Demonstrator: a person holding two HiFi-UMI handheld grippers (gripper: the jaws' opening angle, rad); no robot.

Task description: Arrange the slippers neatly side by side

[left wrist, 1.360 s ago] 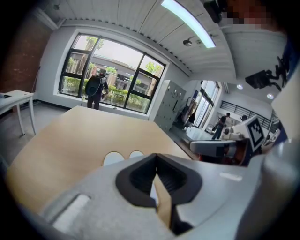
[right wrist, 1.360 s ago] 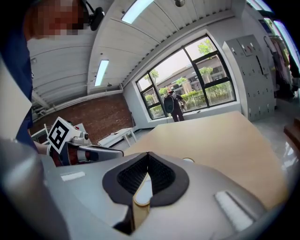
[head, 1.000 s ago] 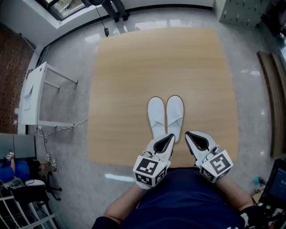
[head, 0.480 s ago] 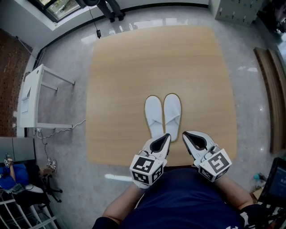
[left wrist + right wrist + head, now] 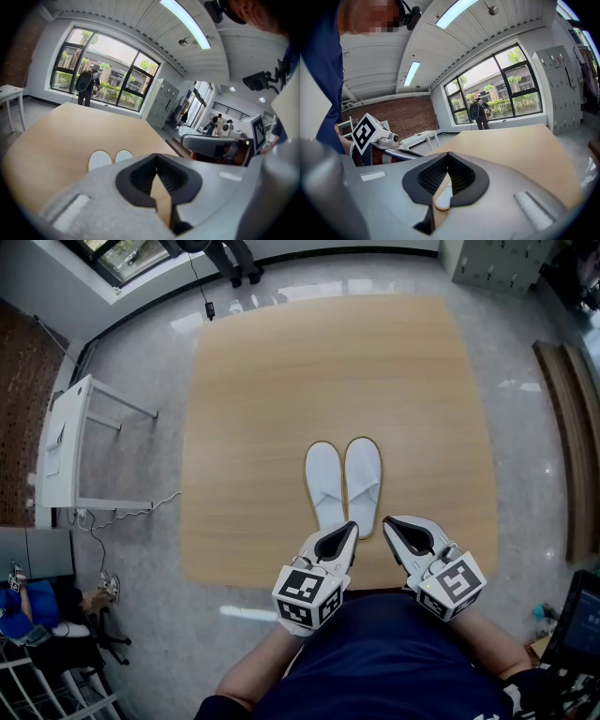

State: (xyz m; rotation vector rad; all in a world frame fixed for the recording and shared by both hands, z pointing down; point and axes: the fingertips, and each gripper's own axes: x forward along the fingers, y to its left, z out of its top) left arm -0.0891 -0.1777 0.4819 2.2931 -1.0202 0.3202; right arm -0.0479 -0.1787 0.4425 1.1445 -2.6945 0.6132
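Two slippers [image 5: 326, 488] lie side by side on the desk [image 5: 262, 381], seemingly touching; left gripper [image 5: 349, 527] and right gripper [image 5: 388, 521] (jaws together, empty) have eased back slightly, so arranging looks finished.

1. The slippers [image 5: 325, 486] are white with a thin tan edge.
2. The table [image 5: 281, 381] is pale wood with a fine grain.
3. The left gripper [image 5: 349, 529] and right gripper [image 5: 392, 523] are light grey with black jaw linings, and their cubes [image 5: 309, 597] carry black-and-white square markers.
4. The floor [image 5: 141, 371] is glossy mottled grey.
5. The person's shirt [image 5: 394, 662] is navy.
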